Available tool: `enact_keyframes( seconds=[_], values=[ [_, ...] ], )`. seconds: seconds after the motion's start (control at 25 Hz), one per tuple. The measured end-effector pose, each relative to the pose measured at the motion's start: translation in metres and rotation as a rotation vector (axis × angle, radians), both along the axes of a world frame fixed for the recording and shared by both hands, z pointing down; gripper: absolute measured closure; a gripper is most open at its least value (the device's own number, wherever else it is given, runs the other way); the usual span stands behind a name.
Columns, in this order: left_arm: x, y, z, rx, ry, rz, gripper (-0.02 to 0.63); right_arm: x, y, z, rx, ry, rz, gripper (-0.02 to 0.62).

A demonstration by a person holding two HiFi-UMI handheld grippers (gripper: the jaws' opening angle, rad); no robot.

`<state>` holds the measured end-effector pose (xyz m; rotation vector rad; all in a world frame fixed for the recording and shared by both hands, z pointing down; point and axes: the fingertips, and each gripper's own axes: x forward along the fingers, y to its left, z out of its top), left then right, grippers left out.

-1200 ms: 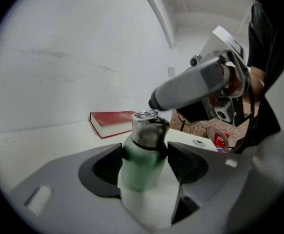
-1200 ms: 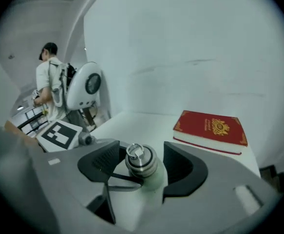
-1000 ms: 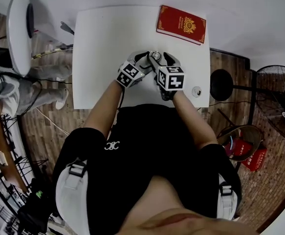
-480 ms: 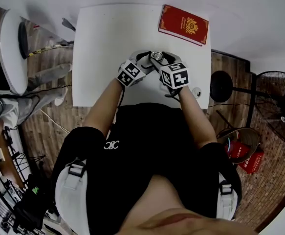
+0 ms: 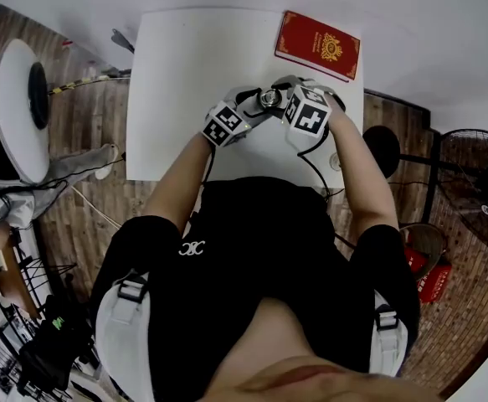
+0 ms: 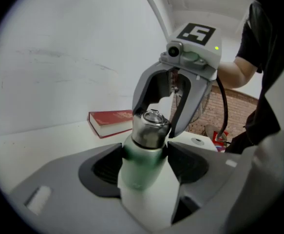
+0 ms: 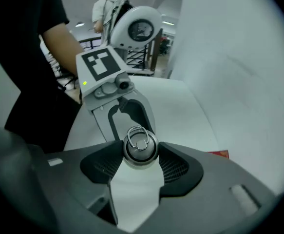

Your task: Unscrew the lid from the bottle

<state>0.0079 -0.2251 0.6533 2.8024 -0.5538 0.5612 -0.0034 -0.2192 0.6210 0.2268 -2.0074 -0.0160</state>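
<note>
A pale green bottle (image 6: 141, 167) stands upright over the white table (image 5: 185, 57). My left gripper (image 6: 146, 162) is shut on it just under the neck. Its metal lid (image 7: 140, 147), with a small ring on top, sits on the bottle. My right gripper (image 7: 141, 164) comes down on the lid from above; its jaws have just been closing, and its pads now touch both sides of the lid. In the head view the lid (image 5: 269, 99) shows between the left gripper (image 5: 256, 107) and the right gripper (image 5: 277, 97), near the table's middle.
A red book (image 5: 317, 45) lies at the table's far right corner. A small round white object (image 6: 197, 141) sits near the right edge. Off the table are a round white stand (image 5: 22, 99) on the left and a floor fan (image 5: 478, 174) on the right.
My right gripper has rolled about its own axis and its hand and marker cube have swung to the right, while the jaws stayed over the lid. The left gripper and bottle have not moved.
</note>
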Motion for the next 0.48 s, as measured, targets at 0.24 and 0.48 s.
enact_keyframes(
  seconds=[0.24, 0.48],
  values=[
    [0.001, 0.002, -0.001, 0.017, -0.017, 0.011, 0.265, 0.007, 0.008, 0.006, 0.084, 0.274, -0.456, 0.360],
    [0.000, -0.001, 0.000, 0.004, -0.015, 0.011, 0.265, 0.010, 0.002, 0.008, 0.168, 0.360, -0.575, 0.360]
  ],
)
